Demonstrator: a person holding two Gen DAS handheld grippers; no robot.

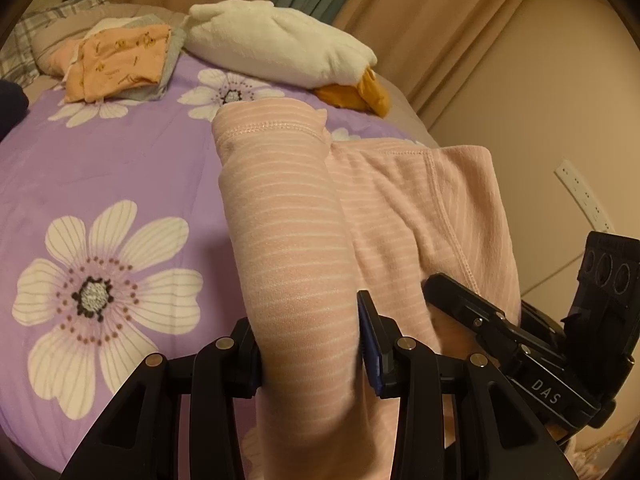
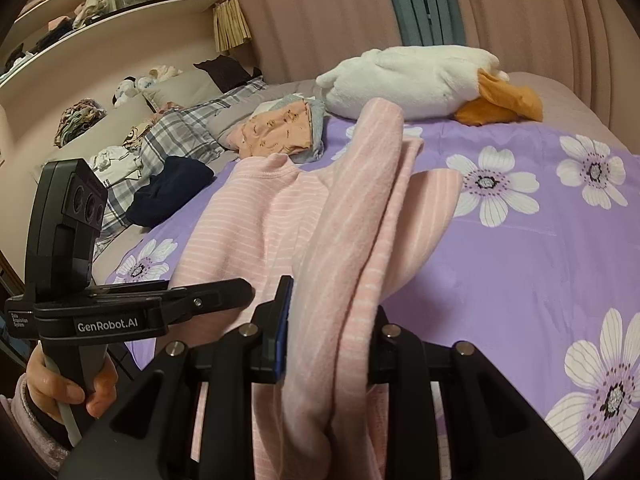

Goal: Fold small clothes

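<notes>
A pink garment with thin white stripes (image 1: 288,216) hangs between both grippers above the purple flowered bedspread (image 1: 120,168). My left gripper (image 1: 310,344) is shut on one part of the garment, which bulges up out of its jaws. My right gripper (image 2: 326,340) is shut on another bunched part of the same garment (image 2: 352,216). The right gripper also shows in the left wrist view (image 1: 520,320), close on the right. The left gripper shows in the right wrist view (image 2: 224,292) on the left, held by a hand (image 2: 52,384).
A stack of folded clothes with an orange piece on top (image 1: 116,64) lies at the back of the bed. A white plush duck (image 1: 280,40) lies beside it. A dark blue garment (image 2: 172,188), plaid bedding (image 2: 180,128) and shelves (image 2: 100,12) are at the left.
</notes>
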